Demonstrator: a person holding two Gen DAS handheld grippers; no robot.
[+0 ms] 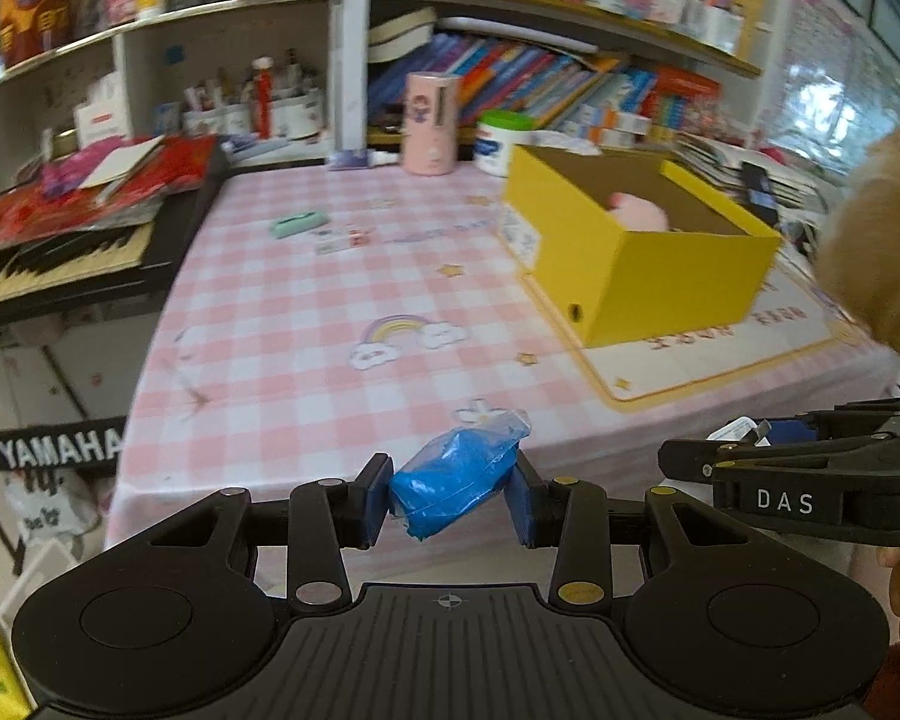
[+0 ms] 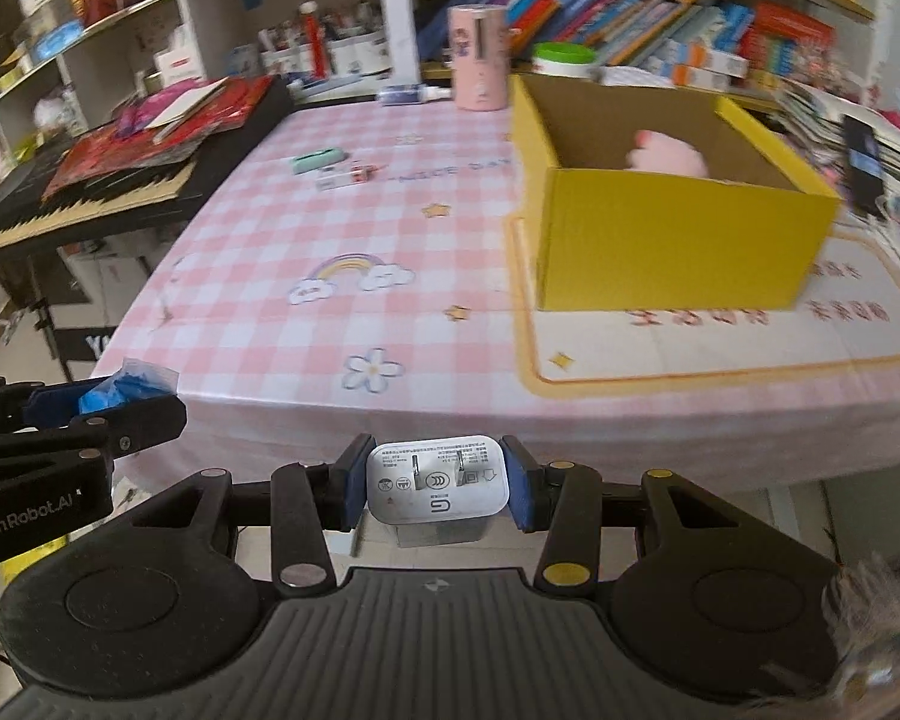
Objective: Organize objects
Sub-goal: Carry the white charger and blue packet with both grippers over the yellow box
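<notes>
Near the worktop edge, left tongs (image 1: 453,498): clamped on a blue bag (image 1: 459,477), held in the air.
Right tongs (image 2: 437,489): clamped on a white plug (image 2: 437,483), also held up.
Worktop (image 1: 306,324): pink checked cloth.
Yellow box (image 2: 678,240): open, further back on the right, something pink (image 2: 669,156) inside.
Pink tube (image 2: 479,57): upright at the far edge.

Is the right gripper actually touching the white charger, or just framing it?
Touching. The right wrist view shows the right gripper with both blue pads pressed flat against the sides of the white charger, no gap, holding it off the table.
</notes>
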